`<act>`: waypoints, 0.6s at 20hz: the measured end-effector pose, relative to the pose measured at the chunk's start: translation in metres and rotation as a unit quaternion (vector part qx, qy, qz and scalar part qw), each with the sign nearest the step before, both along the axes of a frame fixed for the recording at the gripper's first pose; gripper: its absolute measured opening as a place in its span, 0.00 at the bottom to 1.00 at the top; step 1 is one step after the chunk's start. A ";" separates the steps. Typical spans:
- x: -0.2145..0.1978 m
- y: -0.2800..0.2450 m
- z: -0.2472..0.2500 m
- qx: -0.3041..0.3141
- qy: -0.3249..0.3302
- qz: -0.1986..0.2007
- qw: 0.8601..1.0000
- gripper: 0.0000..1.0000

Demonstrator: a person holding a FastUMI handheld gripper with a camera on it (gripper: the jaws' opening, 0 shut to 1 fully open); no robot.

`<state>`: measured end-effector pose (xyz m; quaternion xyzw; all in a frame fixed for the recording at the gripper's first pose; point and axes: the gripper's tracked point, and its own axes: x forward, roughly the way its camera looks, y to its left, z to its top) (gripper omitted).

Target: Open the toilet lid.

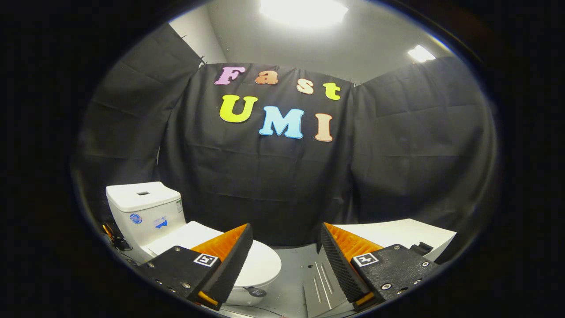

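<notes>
Your tongs [286, 247] are spread wide apart right now, nothing between the two fingers except bare grey floor [293, 274] and the black cloth wall [282, 185] further ahead. They're up in the air, not touching anything.

The toilet [176, 234] sits off to the left of the tongs, low down, and the left finger [229, 260] covers part of it from your view. The toilet lid [260, 265] is down flat on the bowl, white and smooth, and its rounded front end pokes out just to the inner side of that left finger. The tank [143, 212] stands behind it, further left and beyond the finger, with a couple of blue stickers on its side and a slot-shaped button on top.

Over on the other side, a white slab [410, 234] lies just beyond your right finger [340, 260]; can't tell what it is exactly.

Two ceiling lights [304, 11] glow overhead.
</notes>
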<state>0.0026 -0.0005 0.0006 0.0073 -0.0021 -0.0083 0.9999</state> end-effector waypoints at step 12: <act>0.029 0.013 -0.024 0.147 0.020 -0.009 0.989 0.94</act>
